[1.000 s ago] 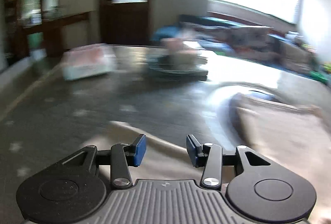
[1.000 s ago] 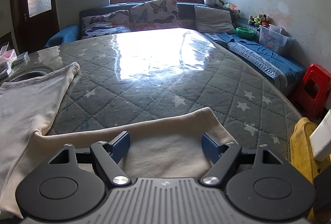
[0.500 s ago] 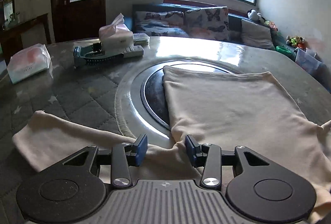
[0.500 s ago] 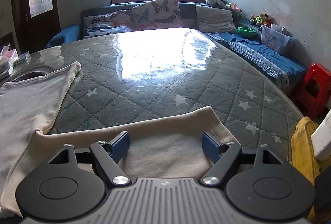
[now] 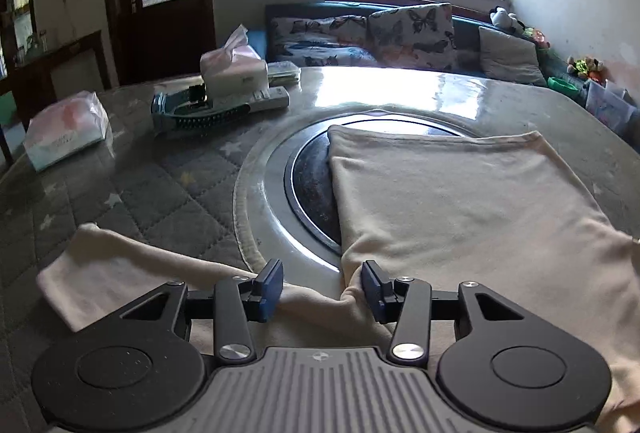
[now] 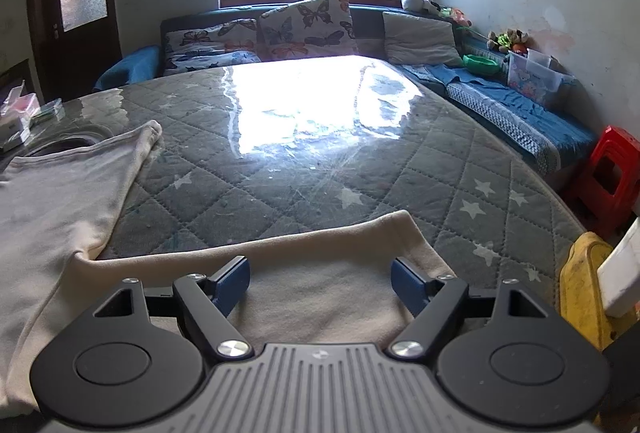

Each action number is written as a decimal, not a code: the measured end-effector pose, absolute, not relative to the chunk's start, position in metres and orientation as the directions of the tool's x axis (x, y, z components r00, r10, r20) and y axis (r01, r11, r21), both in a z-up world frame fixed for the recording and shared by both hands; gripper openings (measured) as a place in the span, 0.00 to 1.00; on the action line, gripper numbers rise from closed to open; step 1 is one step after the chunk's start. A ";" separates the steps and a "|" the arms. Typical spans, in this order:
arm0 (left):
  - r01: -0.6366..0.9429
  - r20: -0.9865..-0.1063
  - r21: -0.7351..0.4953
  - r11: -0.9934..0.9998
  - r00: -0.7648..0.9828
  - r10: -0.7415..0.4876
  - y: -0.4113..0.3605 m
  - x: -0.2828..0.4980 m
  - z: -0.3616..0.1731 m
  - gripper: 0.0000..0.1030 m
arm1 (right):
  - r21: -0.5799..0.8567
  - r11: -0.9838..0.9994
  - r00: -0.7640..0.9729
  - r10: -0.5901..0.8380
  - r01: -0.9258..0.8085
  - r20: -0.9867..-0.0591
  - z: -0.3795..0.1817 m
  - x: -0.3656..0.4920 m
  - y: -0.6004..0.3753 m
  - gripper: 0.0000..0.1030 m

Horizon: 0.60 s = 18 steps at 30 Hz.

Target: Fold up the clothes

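Sunlight from the far window glares off a round quilted table [image 6: 360,169] where a cream long-sleeved shirt [image 5: 460,201] lies spread, its body covering part of the table's steel centre ring [image 5: 272,193] and its hem toward the window. Tissue packs [image 5: 66,129] and a hairbrush [image 5: 200,115] sit well off to the left. The shirt's two sleeves run sideways along the near edge, one to each hand, so each long axis crosses the line of the fingers above it. The left gripper [image 5: 322,285] hovers low over the armpit, where the left sleeve [image 5: 120,265] meets the body, its jaws parted to a middling gap with a ridge of cloth rising between them but nothing pinched. The right gripper [image 6: 320,283] is held level over the right sleeve [image 6: 320,265], near its cuff end, jaws spread wide and empty. Each hand is nearest its own sleeve; the likely next step is folding those sleeves inward across the body.
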State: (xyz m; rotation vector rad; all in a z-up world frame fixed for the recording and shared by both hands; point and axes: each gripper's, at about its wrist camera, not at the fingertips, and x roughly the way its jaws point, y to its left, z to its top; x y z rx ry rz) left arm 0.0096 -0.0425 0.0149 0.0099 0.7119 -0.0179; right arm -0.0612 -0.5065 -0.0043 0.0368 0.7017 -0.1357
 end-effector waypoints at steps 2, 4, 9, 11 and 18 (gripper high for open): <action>0.022 -0.650 -0.011 1.000 0.760 -0.024 -0.042 0.007 0.018 0.48 | -0.014 0.994 0.761 -0.095 0.112 -0.642 0.000 -0.066 -0.501 0.77; 0.051 -0.641 -0.010 0.999 0.766 -0.045 -0.047 0.000 0.022 0.53 | -0.022 0.998 0.772 -0.058 0.057 -0.633 0.007 -0.073 -0.490 0.77; 0.169 -0.626 0.009 0.986 0.770 -0.126 -0.070 -0.021 0.029 0.60 | -0.042 0.991 0.779 0.075 -0.129 -0.623 0.020 -0.091 -0.451 0.77; 0.225 -0.625 0.017 0.974 0.763 -0.165 -0.081 -0.030 0.029 0.63 | -0.045 0.980 0.772 0.125 -0.195 -0.623 0.020 -0.095 -0.434 0.77; 0.359 -0.637 0.048 0.932 0.730 -0.248 -0.110 -0.055 0.019 0.64 | -0.100 0.931 0.739 0.209 -0.350 -0.640 0.016 -0.104 -0.392 0.77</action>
